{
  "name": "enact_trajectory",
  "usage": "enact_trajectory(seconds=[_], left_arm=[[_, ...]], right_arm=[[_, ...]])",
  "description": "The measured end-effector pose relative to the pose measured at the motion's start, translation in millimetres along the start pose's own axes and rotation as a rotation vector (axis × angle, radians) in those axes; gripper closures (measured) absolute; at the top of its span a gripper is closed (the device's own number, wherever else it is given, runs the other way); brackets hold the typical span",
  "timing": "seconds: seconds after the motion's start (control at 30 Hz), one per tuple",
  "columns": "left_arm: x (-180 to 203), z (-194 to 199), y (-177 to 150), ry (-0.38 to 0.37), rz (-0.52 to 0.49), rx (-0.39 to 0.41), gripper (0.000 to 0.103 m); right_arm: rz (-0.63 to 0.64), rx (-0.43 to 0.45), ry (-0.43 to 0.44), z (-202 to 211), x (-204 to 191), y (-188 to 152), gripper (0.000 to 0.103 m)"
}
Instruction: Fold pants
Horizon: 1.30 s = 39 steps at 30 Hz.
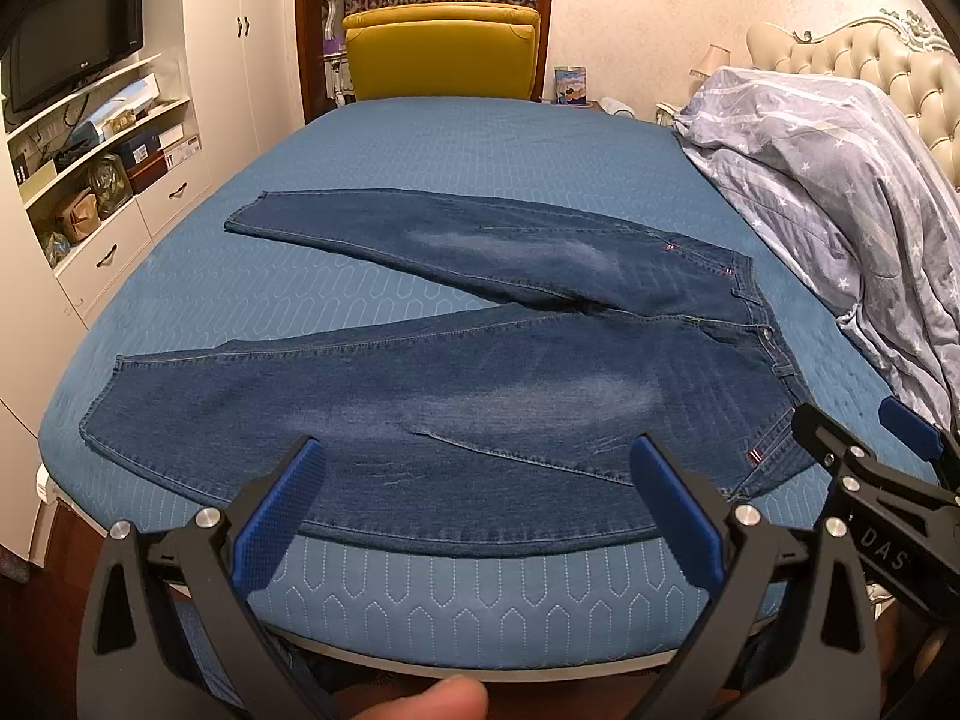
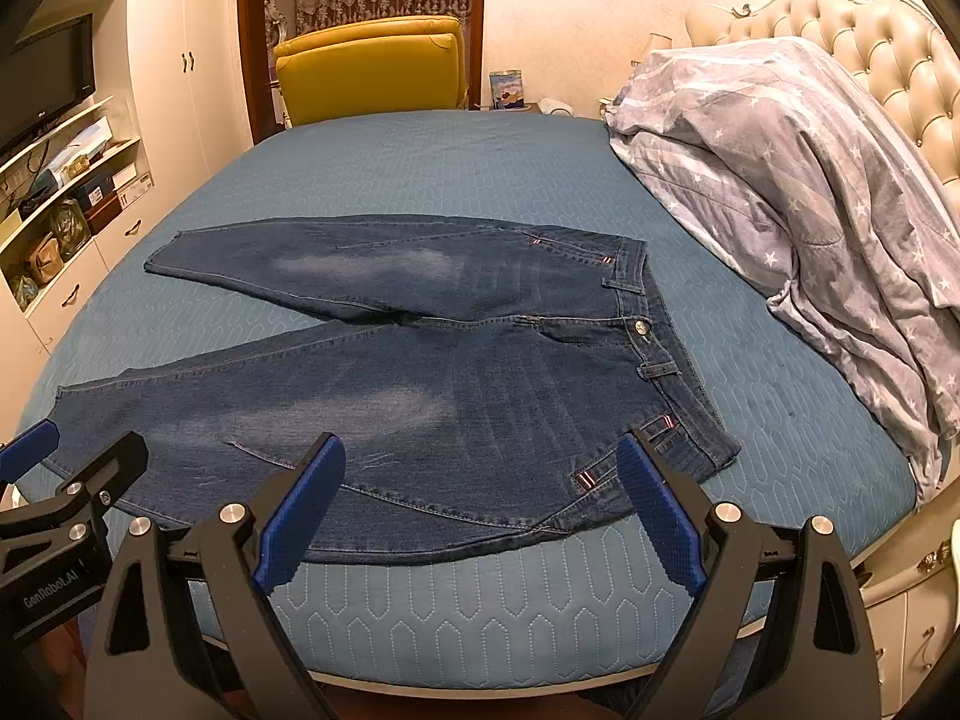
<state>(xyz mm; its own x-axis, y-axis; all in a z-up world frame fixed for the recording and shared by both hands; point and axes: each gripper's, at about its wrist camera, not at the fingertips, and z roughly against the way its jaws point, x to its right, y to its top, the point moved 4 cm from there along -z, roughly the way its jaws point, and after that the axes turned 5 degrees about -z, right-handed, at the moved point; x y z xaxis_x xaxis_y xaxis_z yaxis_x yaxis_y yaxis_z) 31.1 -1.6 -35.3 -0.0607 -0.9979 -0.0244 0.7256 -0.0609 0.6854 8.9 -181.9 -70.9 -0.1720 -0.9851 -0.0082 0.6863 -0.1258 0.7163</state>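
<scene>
Dark blue jeans (image 1: 456,396) lie flat on the blue quilted bed (image 1: 456,138), legs spread in a V to the left, waistband to the right. They also show in the right wrist view (image 2: 456,384). My left gripper (image 1: 480,468) is open and empty, above the near leg's lower edge. My right gripper (image 2: 480,468) is open and empty, above the near hip area by the waistband corner. The right gripper shows at the right edge of the left wrist view (image 1: 864,438). One finger of the left gripper (image 2: 90,480) shows at the left of the right wrist view.
A crumpled grey star-print duvet (image 2: 798,192) lies on the bed's right side against the tufted headboard (image 2: 870,48). A yellow armchair (image 1: 444,54) stands behind the bed. White shelves with a TV (image 1: 78,36) line the left wall.
</scene>
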Motion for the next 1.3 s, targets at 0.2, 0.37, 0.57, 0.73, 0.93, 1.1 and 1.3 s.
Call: enact_trajectory(seconds=[0.2, 0.37, 0.57, 0.73, 0.93, 1.1, 1.3], left_arm=[[0.3, -0.5, 0.0, 0.002, 0.001, 0.001, 0.001], [-1.2, 1.3, 2.0, 0.002, 0.005, 0.002, 0.001], [-2.6, 2.6, 2.4, 0.002, 0.005, 0.003, 0.001], [-2.0, 2.8, 2.6, 0.003, 0.007, 0.003, 0.001], [-1.9, 3.2, 2.9, -0.002, 0.004, 0.004, 0.001], [-3.1, 2.5, 3.0, -0.004, 0.003, 0.004, 0.001], [-3.0, 2.6, 3.0, -0.005, 0.003, 0.005, 0.001]], right_arm=[[0.001, 0.000, 0.000, 0.3, -0.5, 0.3, 0.014], [0.002, 0.000, -0.001, 0.3, -0.8, 0.3, 0.014], [0.003, 0.001, 0.000, 0.8, -1.6, 0.0, 0.014], [0.002, 0.000, -0.002, 1.2, -1.9, -0.2, 0.014], [0.002, -0.001, -0.001, -0.3, -1.4, -0.5, 0.014], [0.002, 0.000, -0.002, -0.3, -1.7, -0.3, 0.014], [0.003, 0.001, 0.001, -0.7, -1.9, -0.3, 0.014]])
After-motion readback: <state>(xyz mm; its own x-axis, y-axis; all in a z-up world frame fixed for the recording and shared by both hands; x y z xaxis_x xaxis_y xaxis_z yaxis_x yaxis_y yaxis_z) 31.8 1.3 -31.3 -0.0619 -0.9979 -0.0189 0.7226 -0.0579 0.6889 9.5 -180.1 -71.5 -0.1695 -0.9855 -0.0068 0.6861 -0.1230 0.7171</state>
